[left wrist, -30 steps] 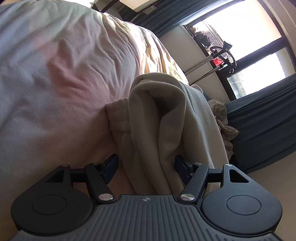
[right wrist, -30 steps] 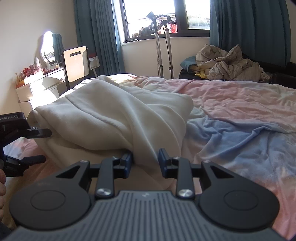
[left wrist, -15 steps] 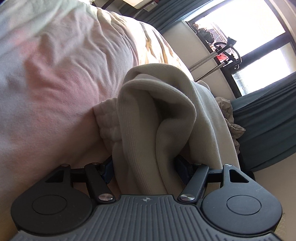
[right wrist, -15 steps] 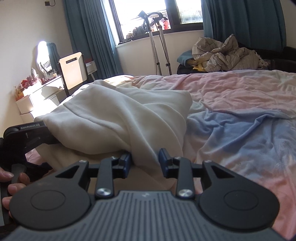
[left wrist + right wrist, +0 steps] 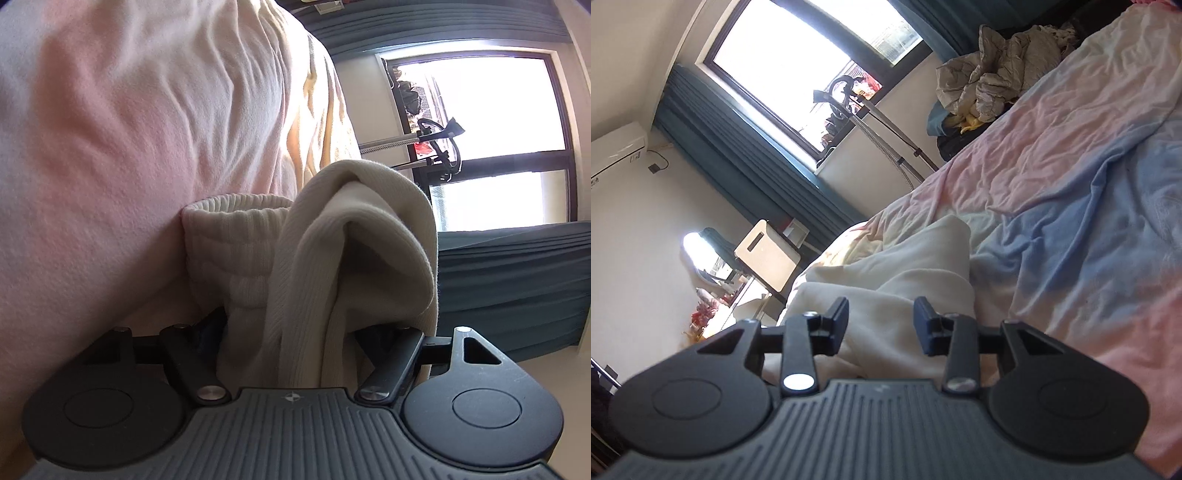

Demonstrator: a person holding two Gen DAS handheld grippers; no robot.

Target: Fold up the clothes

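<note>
Left gripper point(image 5: 291, 332): both fingers are pressed against a thick bunch of the cream garment point(image 5: 332, 266), which fills the whole gap between them; the jaws are clamped on the fabric. Right gripper point(image 5: 881, 325): the fingers stand apart with a clear gap between them, nothing is held, and the pads hang above the same garment point(image 5: 905, 295) without visibly touching it.

Garment: cream knit fabric with a fine rib. In the left wrist view it rises from the fingers as a folded, hood-like bulge, and a ribbed cuff or hem point(image 5: 236, 240) lies just beside that bulge, on the bedsheet side. In the right wrist view the garment lies in a crumpled heap on the bed.

Bedsheet point(image 5: 1071, 192): pink and pale blue, wrinkled, directly under the garment and extending past it on all visible sides.

Beyond the garment, toward the wall: a window point(image 5: 798, 62) with dark teal curtains point(image 5: 746, 147) beside it, and a pair of crutches point(image 5: 886, 125) leaning below the sill. A rumpled pile of grey-beige cloth point(image 5: 997, 62) sits past the far edge of the bedsheet. A chair with a light backrest point(image 5: 768, 258) stands beyond the garment, next to a cluttered dresser.
</note>
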